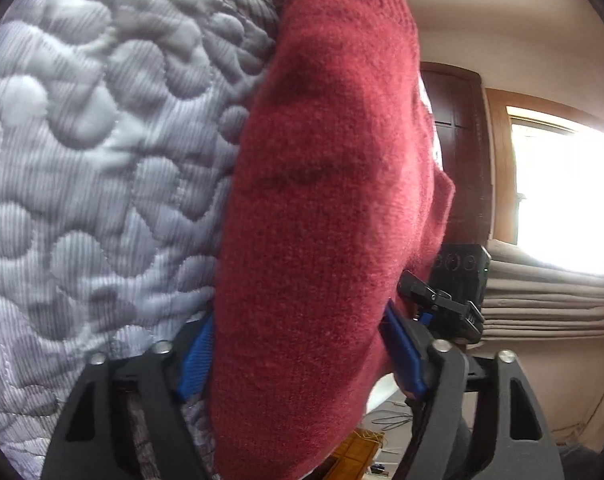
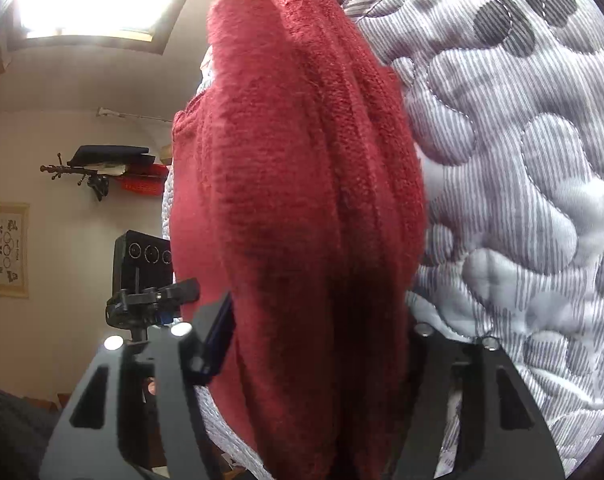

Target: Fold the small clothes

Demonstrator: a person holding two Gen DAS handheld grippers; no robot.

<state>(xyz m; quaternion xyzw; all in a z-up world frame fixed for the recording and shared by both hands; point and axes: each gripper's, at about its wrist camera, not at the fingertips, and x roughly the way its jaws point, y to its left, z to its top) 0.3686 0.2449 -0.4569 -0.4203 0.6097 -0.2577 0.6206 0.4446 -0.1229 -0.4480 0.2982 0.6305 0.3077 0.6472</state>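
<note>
Item: one small red knitted woollen garment [image 1: 325,200], ribbed at one edge, bunched into several thick lengthwise layers as the right wrist view shows it [image 2: 302,200]. Position: lifted, hanging beside the quilt and possibly brushing it, carried between both tools.

Left gripper [image 1: 302,356], black frame with blue pads: jaws standing part-way open, the wool filling the gap between the pads; it appears to be clamped on the garment's thick edge.

Right gripper [image 2: 313,344], same make: jaws likewise held apart by the bulk of the wool, gripping the layered end; the far pad is hidden behind the cloth.

Progress, by my reckoning: mid-way. The layers suggest at least one fold made; the piece is not yet laid down flat or squared, so setting down and smoothing remain. Whether other clothes wait cannot be told.

Surface: grey-and-white striped quilted bedcover [image 1: 102,160], stitched in rounded puffy shapes.

Room: cream walls, a bright window [image 1: 561,196], dark wooden door [image 1: 457,152], folded beige fabric [image 1: 549,300] below the window, a framed picture [image 2: 8,248], a wall rack [image 2: 102,168] holding a dark cap.
</note>
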